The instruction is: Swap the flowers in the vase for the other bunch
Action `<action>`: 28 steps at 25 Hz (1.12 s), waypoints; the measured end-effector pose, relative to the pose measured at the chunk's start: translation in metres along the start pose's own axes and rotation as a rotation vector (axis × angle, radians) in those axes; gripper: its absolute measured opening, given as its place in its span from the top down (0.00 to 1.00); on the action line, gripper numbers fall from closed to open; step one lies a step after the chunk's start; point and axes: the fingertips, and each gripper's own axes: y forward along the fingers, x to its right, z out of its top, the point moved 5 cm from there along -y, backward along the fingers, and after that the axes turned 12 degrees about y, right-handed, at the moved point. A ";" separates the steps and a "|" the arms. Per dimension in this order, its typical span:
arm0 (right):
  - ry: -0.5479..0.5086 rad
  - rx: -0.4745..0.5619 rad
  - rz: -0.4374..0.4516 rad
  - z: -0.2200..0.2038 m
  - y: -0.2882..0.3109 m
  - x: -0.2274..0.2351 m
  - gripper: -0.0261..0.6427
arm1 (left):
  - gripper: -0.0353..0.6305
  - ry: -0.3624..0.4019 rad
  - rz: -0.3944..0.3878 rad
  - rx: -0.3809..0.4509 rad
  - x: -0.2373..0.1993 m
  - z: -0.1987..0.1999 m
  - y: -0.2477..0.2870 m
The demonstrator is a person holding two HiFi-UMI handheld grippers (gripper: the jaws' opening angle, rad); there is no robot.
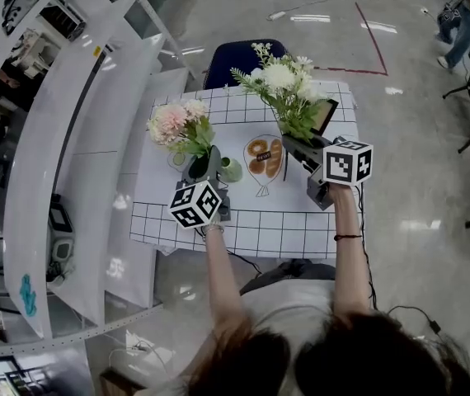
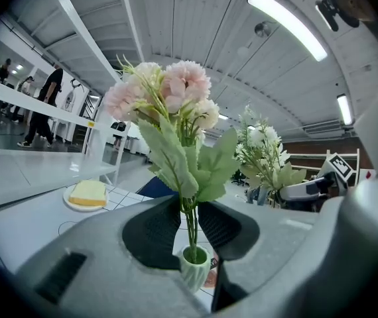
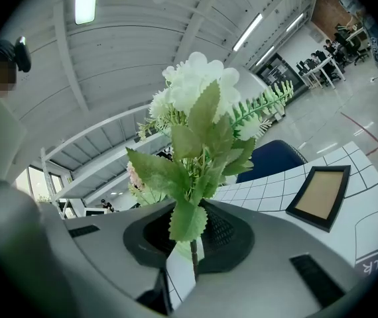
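Left gripper [image 1: 205, 166] grips pink bunch [image 1: 176, 124], right gripper [image 1: 298, 148] white bunch [image 1: 284, 81], over gridded tablecloth [image 1: 293, 221]; shiny floor [image 1: 416, 213] around.

Stems of the pink bunch [image 1: 177, 126], clamped in the left gripper [image 1: 205, 163], blocked the mouth of the vase [image 1: 230, 169]. Open air lay between that bunch and the white bunch [image 1: 289, 85], clamped in the right gripper [image 1: 291, 144]. At the left, white shelving [image 1: 78, 180] crowded the edge of the table [image 1: 243, 229]. A picture frame [image 1: 327, 115] stood far right.
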 end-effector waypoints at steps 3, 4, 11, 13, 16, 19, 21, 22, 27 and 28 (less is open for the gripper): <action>-0.004 0.000 0.004 0.000 0.001 -0.002 0.89 | 0.81 0.003 0.005 0.003 0.000 0.005 -0.002; -0.006 0.000 0.006 0.001 0.000 -0.003 0.89 | 0.81 0.004 0.005 0.005 0.001 0.007 -0.002; -0.016 0.002 0.020 0.001 0.000 -0.008 0.89 | 0.81 0.026 -0.023 0.017 0.008 0.021 -0.004; -0.018 0.004 0.024 0.003 0.000 -0.009 0.89 | 0.81 0.031 -0.029 0.026 0.010 0.027 -0.005; -0.017 0.006 0.029 0.005 -0.002 -0.010 0.89 | 0.81 0.034 -0.028 0.039 0.012 0.036 -0.008; -0.017 0.005 0.033 0.005 -0.003 -0.011 0.89 | 0.81 0.033 -0.023 0.051 0.014 0.042 -0.012; -0.027 0.007 0.033 0.006 -0.003 -0.013 0.89 | 0.81 0.041 -0.023 0.057 0.015 0.046 -0.015; -0.034 0.009 0.036 0.008 -0.003 -0.016 0.89 | 0.81 0.047 -0.023 0.059 0.016 0.048 -0.017; -0.058 0.018 0.063 0.012 -0.002 -0.026 0.89 | 0.81 0.062 -0.013 0.072 0.020 0.054 -0.024; -0.060 0.018 0.065 0.012 -0.002 -0.027 0.89 | 0.81 0.064 -0.010 0.077 0.021 0.056 -0.025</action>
